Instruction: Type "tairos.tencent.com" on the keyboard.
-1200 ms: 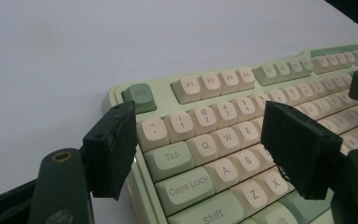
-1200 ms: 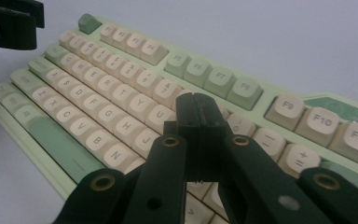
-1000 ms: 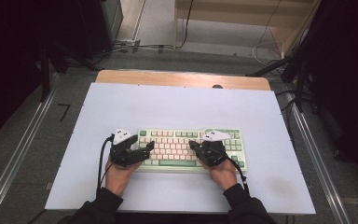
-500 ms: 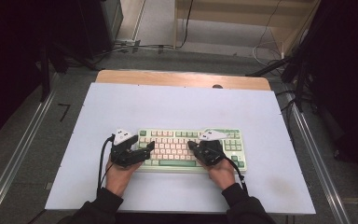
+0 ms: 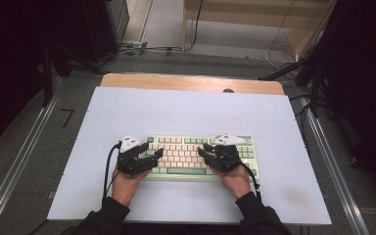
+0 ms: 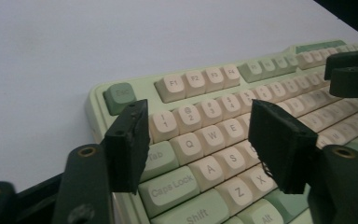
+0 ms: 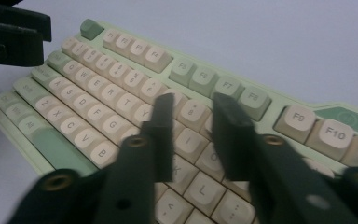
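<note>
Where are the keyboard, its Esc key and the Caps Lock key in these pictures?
keyboard (image 5: 183, 152): high view, on its middle rows of keys.
Esc key (image 6: 119, 95): left gripper view, on the green keycap's top.
Caps Lock key (image 6: 170, 189): left gripper view, on the keycap's lettered top.
</note>
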`<control>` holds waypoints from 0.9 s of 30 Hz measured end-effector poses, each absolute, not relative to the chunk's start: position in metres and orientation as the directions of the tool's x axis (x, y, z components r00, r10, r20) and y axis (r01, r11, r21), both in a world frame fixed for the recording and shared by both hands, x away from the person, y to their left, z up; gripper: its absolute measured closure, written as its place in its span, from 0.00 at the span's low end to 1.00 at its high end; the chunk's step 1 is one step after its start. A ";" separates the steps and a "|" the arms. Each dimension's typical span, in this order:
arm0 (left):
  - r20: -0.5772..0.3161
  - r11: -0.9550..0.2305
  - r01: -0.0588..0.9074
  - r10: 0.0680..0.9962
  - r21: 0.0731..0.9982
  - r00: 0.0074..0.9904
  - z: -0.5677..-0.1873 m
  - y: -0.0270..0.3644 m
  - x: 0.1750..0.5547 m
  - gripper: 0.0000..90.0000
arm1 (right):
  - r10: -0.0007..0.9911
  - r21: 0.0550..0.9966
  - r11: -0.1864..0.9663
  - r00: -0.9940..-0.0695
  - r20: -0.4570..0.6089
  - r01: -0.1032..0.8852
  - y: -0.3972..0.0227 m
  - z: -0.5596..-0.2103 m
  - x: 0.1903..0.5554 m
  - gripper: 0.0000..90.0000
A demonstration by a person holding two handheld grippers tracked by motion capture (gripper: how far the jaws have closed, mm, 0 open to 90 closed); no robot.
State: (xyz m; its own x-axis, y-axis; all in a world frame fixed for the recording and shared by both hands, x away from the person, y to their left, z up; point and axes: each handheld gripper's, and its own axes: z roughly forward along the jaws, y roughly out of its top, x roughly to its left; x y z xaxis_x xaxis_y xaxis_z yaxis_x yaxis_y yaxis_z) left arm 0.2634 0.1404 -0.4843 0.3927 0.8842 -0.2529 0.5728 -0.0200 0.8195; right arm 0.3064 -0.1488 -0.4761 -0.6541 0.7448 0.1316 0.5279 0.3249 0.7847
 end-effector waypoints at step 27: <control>-0.223 -0.137 0.560 0.820 0.817 0.527 -0.485 0.101 0.283 1.00 | 0.800 0.804 0.261 -0.586 0.129 0.534 -0.182 -0.464 0.297 0.33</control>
